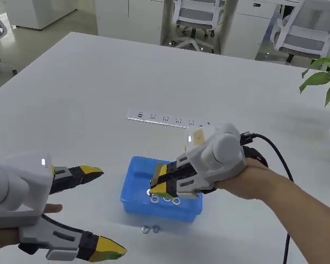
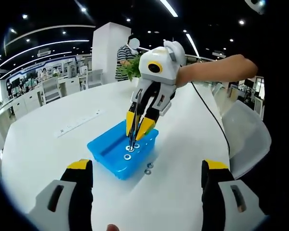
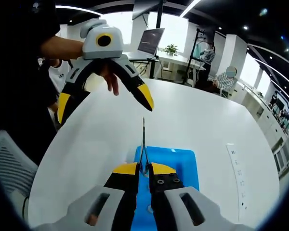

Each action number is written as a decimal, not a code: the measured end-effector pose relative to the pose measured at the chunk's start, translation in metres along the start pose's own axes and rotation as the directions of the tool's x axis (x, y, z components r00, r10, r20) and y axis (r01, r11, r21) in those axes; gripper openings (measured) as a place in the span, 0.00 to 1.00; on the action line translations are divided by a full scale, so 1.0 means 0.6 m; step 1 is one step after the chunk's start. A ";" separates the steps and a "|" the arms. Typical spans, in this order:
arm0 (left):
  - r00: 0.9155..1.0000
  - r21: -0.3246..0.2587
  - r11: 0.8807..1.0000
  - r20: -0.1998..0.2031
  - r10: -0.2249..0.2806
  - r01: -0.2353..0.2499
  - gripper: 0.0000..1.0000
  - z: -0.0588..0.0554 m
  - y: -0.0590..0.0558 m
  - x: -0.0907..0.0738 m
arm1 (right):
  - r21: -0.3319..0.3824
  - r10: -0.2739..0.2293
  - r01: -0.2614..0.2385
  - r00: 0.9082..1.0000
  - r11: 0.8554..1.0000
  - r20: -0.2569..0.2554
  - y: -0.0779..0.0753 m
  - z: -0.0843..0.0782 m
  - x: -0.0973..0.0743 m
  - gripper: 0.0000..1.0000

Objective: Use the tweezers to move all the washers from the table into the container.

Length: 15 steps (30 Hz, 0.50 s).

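Right tongs [image 1: 164, 186]: jaws pinched narrow on the tweezers [image 3: 143, 137], held over the blue container [image 1: 133, 193], tweezer tips down among the washers inside
Left tongs [image 1: 104, 213]: spread wide, gripping nothing, off the container's left side above the table [image 1: 71, 99]
Washers in container [image 1: 166, 199]: three, lying by the near wall
Washers on table [image 1: 150, 229]: two, just beside the container's near wall
Power strip [image 1: 166, 119]: flat on the table beyond the container
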<state>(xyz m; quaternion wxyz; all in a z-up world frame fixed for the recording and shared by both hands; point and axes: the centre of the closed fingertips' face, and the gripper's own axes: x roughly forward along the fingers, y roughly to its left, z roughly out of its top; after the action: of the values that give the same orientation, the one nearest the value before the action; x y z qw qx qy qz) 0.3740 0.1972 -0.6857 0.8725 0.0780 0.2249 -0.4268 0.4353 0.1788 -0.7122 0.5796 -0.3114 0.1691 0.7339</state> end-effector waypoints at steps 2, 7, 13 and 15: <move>1.000 -0.003 1.000 0.000 0.002 -0.002 0.99 0.000 0.003 0.000 | 0.001 0.003 -0.003 1.000 1.000 0.000 -0.003 -0.002 0.004 0.09; 1.000 -0.005 1.000 0.005 0.007 -0.007 0.99 0.002 0.009 0.003 | 0.004 0.009 -0.009 1.000 1.000 -0.006 -0.009 -0.012 0.016 0.09; 1.000 -0.005 1.000 0.016 0.007 -0.007 0.99 0.009 0.021 0.009 | 0.010 0.018 -0.018 1.000 1.000 -0.009 -0.014 -0.021 0.028 0.09; 1.000 -0.002 1.000 0.020 0.009 -0.009 0.99 0.012 0.025 0.013 | 0.013 0.021 -0.020 1.000 1.000 -0.009 -0.015 -0.024 0.031 0.09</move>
<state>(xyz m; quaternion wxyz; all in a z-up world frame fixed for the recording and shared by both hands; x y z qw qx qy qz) 0.3921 0.1988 -0.6837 0.8767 0.0739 0.2163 -0.4232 0.4452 0.1866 -0.7340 0.5733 -0.3092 0.1798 0.7372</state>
